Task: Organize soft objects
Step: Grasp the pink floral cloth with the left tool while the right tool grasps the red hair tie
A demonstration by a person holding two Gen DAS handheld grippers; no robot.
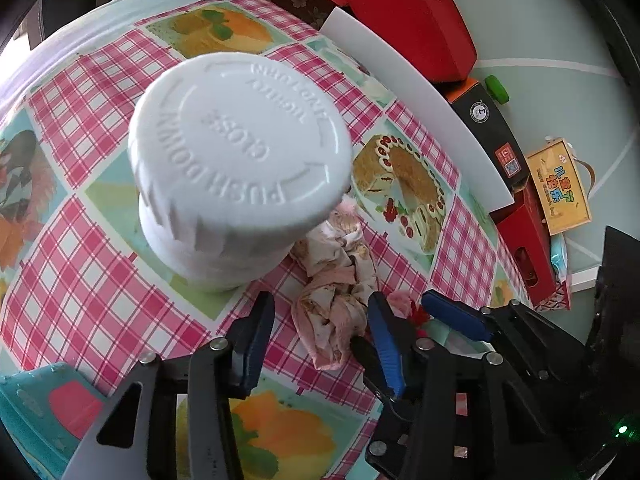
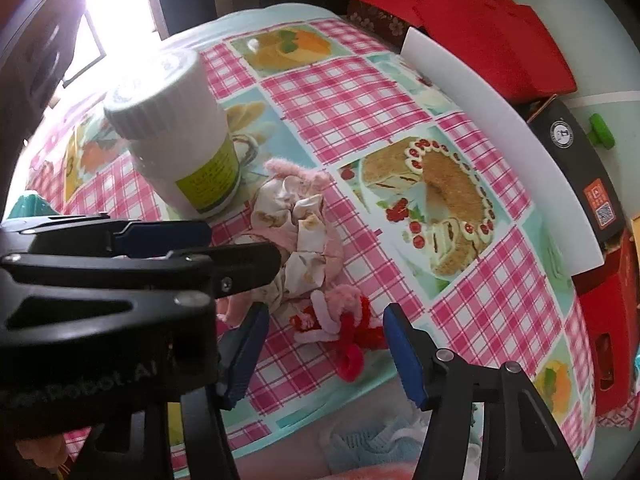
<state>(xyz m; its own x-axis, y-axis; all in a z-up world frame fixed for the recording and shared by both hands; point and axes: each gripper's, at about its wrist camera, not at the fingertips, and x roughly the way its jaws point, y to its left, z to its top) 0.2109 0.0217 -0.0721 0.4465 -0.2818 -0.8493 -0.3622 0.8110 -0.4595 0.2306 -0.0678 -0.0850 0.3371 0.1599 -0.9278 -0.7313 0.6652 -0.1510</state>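
Jaws apart — 1 scrunchie (image 1: 340,304), 1 bottle (image 1: 236,164)

Two fisheye views, each from a camera riding on a hand-held gripper, both tilted steeply down onto a table under a checked cloth (image 1: 92,128). The left view sits very close over a white bottle (image 1: 240,148), looking onto its cap. The right view looks from the side of that bottle (image 2: 176,128), a little farther off. Both share the bottle, a crumpled fabric bundle (image 1: 336,280) (image 2: 300,236), the cloth's cake picture and red boxes (image 1: 412,16) (image 2: 492,32) at the far edge. Each view also catches the other gripper.
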